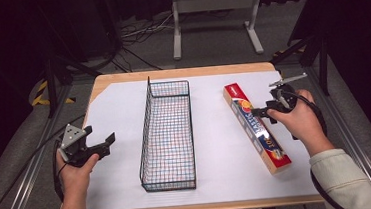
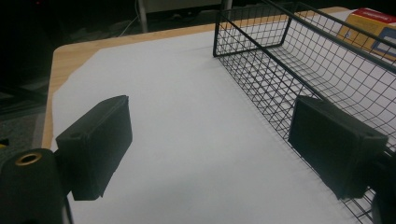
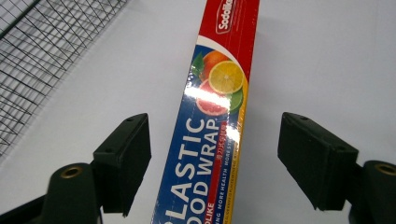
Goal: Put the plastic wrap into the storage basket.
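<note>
A long red and blue plastic food wrap box (image 1: 273, 151) lies flat on the white sheet, right of a black wire basket (image 1: 144, 133). My right gripper (image 1: 260, 112) is over the box's middle. In the right gripper view the box (image 3: 219, 93) runs up between the jaws of that gripper (image 3: 212, 126), with a gap on each side, so it is open. At the table's left edge my left gripper (image 1: 100, 136) is open with nothing between its fingers. In its own view the left gripper (image 2: 210, 112) faces the basket (image 2: 280, 70), and the box's end (image 2: 369, 28) shows beyond.
The white sheet (image 1: 217, 147) covers most of the wooden tabletop (image 1: 181, 72). The long basket sits lengthwise in the middle, and I see nothing in it. A grey metal stand (image 1: 213, 4) and cables lie on the floor behind the table.
</note>
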Available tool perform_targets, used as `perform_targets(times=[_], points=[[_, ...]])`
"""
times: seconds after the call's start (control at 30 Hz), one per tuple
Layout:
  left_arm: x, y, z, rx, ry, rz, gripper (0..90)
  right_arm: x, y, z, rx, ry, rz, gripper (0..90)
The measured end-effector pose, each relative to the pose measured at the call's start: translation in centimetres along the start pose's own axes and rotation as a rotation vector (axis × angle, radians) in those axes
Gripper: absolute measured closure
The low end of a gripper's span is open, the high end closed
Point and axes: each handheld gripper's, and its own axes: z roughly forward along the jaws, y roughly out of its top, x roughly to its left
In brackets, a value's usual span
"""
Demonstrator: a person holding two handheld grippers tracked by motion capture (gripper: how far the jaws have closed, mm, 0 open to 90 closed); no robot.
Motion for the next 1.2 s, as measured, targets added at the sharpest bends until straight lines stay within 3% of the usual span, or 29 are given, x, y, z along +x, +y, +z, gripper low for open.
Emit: perform_targets(times=[0.27,0.6,0.83,1.2], points=[[-0.1,0.0,0.1,0.008,-0.01,0.008,13.8,0.2,-0.5,1.4,0.033,-0.013,0.018,20.5],[-0.5,-0.1,0.5,0.026,-0.002,0.029,13.6,0.6,-1.2,3.7,0.138,-0.049,0.027,17.9],[-0.6,-0.2,0.5,0.033,-0.004,0.033,13.4,1.4,-1.6,4.8,0.176,-0.085,0.034,19.2],[-0.7,-0.3,0.5,0.044,-0.009,0.038,13.1,1.3,-1.4,6.1,0.252,-0.128,0.047,21.7]])
